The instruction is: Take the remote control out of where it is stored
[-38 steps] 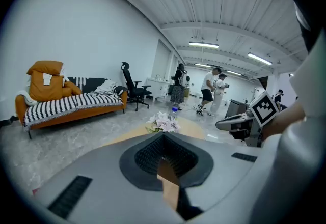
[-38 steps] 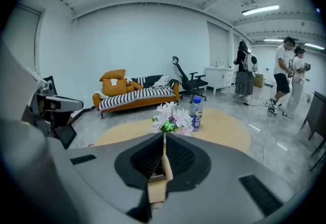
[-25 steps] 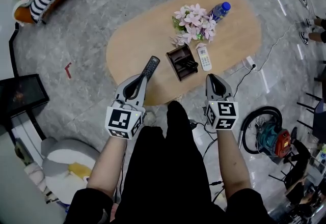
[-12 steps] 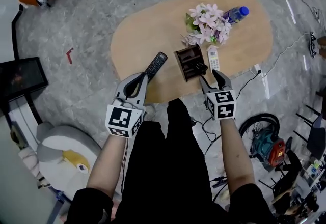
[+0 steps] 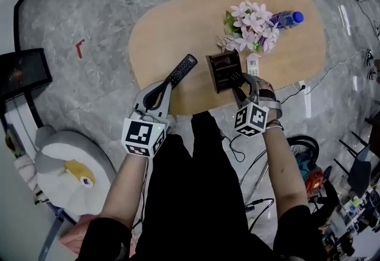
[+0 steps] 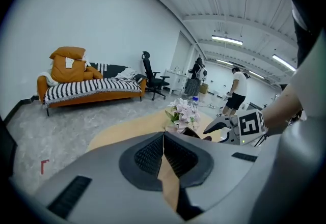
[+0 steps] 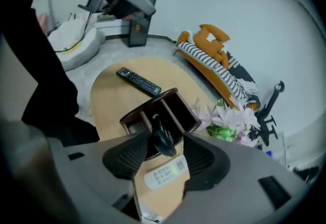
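Observation:
A dark brown organizer stands on the oval wooden table. A black remote sticks up out of it. My right gripper hangs over it, pointing steeply down. Its jaws have just been opening, and the remote's top end shows in the gap with neither pad pressing on it. A second black remote lies flat on the table. Behind it, above the table's near edge, my left gripper is shut and empty.
A white remote lies right of the organizer. Pink flowers and a blue-capped bottle stand behind it. Cables trail on the floor, with a grey pouffe at left. A striped sofa and people are farther off.
My right gripper has moved forward to the organizer, rolled and gone from shut to open around the stored remote. The left gripper has sunk a little, still shut.

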`<state>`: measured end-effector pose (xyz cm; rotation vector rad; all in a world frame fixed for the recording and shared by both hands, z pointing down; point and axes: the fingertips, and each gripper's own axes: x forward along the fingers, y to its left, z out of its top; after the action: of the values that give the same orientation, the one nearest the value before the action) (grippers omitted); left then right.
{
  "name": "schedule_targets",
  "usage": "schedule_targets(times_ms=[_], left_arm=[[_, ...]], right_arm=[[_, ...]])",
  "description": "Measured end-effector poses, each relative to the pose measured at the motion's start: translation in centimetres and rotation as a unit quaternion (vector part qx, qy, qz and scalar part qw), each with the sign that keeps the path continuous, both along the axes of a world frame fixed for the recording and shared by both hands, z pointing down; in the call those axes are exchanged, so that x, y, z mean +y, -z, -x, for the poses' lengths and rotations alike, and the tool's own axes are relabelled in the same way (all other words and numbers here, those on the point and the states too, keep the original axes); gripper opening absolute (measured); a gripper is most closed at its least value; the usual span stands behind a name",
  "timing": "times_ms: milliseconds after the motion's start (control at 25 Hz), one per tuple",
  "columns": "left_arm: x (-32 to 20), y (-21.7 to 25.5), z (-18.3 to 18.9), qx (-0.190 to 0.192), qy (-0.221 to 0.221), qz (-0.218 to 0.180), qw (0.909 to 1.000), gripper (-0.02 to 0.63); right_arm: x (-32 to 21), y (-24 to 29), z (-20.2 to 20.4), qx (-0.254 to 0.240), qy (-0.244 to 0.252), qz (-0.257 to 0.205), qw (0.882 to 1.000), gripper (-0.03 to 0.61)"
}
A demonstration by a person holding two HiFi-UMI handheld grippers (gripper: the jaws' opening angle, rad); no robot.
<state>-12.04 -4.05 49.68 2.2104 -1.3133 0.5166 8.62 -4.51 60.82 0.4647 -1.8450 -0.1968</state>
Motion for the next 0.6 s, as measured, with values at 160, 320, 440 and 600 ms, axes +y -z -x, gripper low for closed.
schedule_targets(times_ms=[160, 320, 440, 600], left_arm=[[0.0, 0.0, -0.1, 0.003, 0.008, 0.0, 1.0, 0.006], [0.5, 0.1, 0.5, 0.002, 0.017, 0.003, 0.9999, 0.006], [0.9, -0.2, 1.1, 0.001, 0.024, 0.005, 0.9997, 0.006], [1.3, -0.4, 2.0, 0.002, 0.032, 0.008, 0.9994, 0.008]], right_arm=[[-0.1, -1.1, 0.0, 0.041, 0.069, -0.003, 0.997, 0.218], [0.1, -2.3, 0.3, 0.069, 0.114, 0.005, 0.991, 0.218], [0.2, -3.3, 0.5, 0.092, 0.143, 0.008, 0.985, 0.218], [-0.1, -3.7, 0.6, 0.117, 0.158, 0.002, 0.981, 0.159]])
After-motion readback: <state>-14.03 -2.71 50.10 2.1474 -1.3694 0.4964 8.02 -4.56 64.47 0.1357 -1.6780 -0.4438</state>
